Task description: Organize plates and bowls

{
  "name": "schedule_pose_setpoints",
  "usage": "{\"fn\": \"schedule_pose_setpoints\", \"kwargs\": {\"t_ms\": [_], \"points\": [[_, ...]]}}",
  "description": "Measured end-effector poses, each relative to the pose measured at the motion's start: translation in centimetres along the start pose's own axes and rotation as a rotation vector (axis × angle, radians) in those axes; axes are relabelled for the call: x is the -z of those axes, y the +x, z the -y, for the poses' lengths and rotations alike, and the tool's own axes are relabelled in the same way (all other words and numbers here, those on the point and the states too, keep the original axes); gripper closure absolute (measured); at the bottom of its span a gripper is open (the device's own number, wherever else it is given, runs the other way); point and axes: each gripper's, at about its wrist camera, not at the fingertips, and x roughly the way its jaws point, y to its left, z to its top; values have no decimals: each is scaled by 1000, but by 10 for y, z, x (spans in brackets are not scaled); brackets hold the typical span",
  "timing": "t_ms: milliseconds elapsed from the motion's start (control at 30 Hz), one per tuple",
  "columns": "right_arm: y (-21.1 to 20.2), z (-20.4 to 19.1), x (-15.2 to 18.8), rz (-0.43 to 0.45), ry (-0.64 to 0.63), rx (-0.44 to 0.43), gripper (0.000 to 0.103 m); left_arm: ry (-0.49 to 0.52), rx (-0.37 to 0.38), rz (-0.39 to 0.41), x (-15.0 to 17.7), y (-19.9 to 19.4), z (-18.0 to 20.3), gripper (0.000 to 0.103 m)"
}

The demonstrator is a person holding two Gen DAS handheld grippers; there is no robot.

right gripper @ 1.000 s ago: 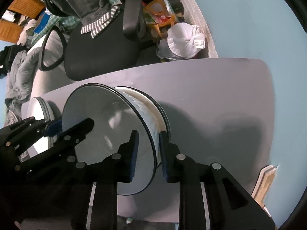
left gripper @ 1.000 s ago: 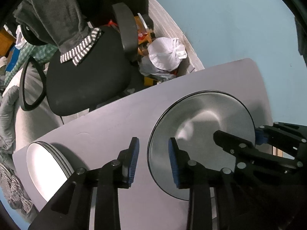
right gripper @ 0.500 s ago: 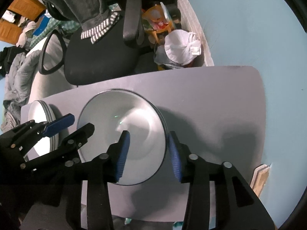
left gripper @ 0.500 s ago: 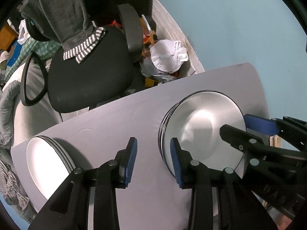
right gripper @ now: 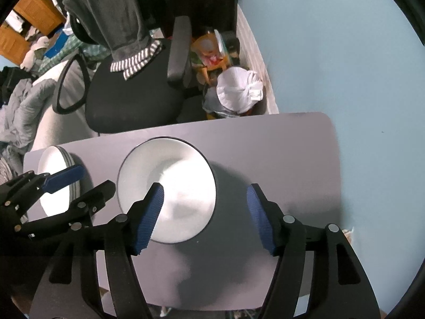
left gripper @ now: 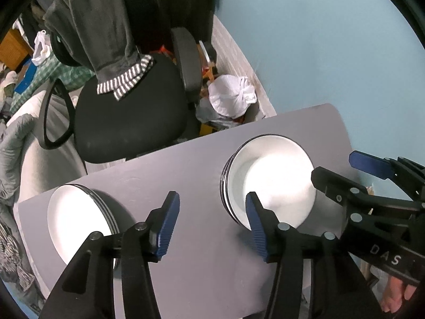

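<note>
A stack of white black-rimmed bowls (left gripper: 268, 175) sits on the grey table (left gripper: 202, 252), right of centre; it also shows in the right wrist view (right gripper: 170, 188). A stack of white plates (left gripper: 77, 218) lies at the table's left end, also in the right wrist view (right gripper: 55, 180). My left gripper (left gripper: 212, 220) is open and empty above the table between the two stacks. My right gripper (right gripper: 204, 212) is open and empty, above the right side of the bowl stack. Each gripper shows in the other's view.
A black office chair (left gripper: 127, 117) with a grey garment stands behind the table's far edge. A white bag (left gripper: 231, 98) and clutter lie on the floor by the blue wall (left gripper: 332, 53). The table's right part (right gripper: 292, 159) is bare.
My right gripper held a bowl by its rim, set it on the bowl stack and opened. Both grippers have drawn back and up from the stack, and their jaws have opened wider.
</note>
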Motion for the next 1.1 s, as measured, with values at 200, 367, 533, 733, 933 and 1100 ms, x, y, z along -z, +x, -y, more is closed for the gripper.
{"fn": "schedule_pose_setpoints", "kwargs": {"t_ms": [200, 367, 533, 733, 933, 1100], "points": [[-15, -6, 7, 30, -9, -8, 37, 12, -6, 47, 9, -22, -4, 44], [-24, -11, 14, 62, -12, -17, 37, 22, -10, 75, 17, -36, -10, 34], [-35, -18, 23, 105, -27, 14, 37, 17, -7, 90, 23, -43, -16, 30], [-49, -23, 33, 164, -44, 65, 37, 22, 4, 105, 32, -50, -20, 30], [-66, -28, 44, 261, -85, 78, 37, 25, 16, 116, 39, -57, -24, 30], [-75, -24, 53, 312, -51, 66, 37, 22, 22, 134, 41, -65, -28, 30]]}}
